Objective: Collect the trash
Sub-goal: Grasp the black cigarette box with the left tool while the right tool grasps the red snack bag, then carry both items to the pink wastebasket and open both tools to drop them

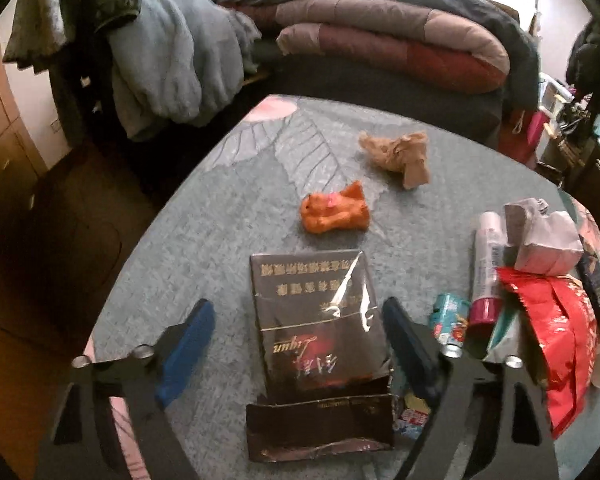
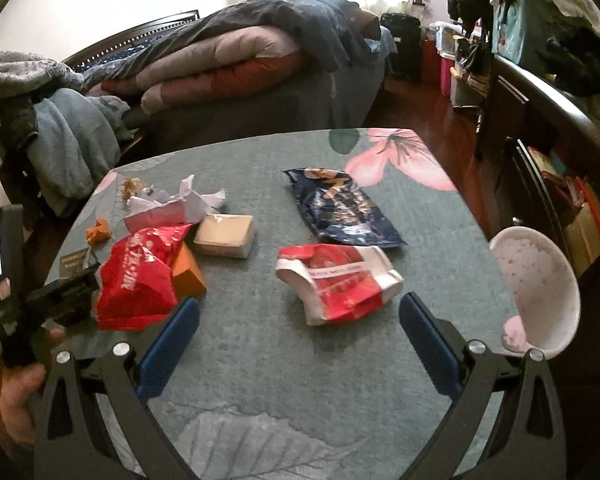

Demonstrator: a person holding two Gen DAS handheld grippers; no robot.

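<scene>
Left tool: we see its blue fingers spread wide, the dark cigarette pack lying flat on the bench between them, flap torn open at the near end. The right finger is close beside the pack; whether it touches we cannot tell. Just right of that finger lie a small teal can, a white tube with a pink cap, a red wrapper and a crumpled white carton, all heaped together. Beyond the pack sits an orange wad; farther still, a brown paper wad.

Right tool: fingers spread, pinching nothing, held above the bench. Just ahead lies a red-and-white bag. Past it lies a blue snack bag. Left of these: a tan box, an orange box. A white bowl is tilted at the bench's right edge. Beyond the bench is a bed with folded quilts.
</scene>
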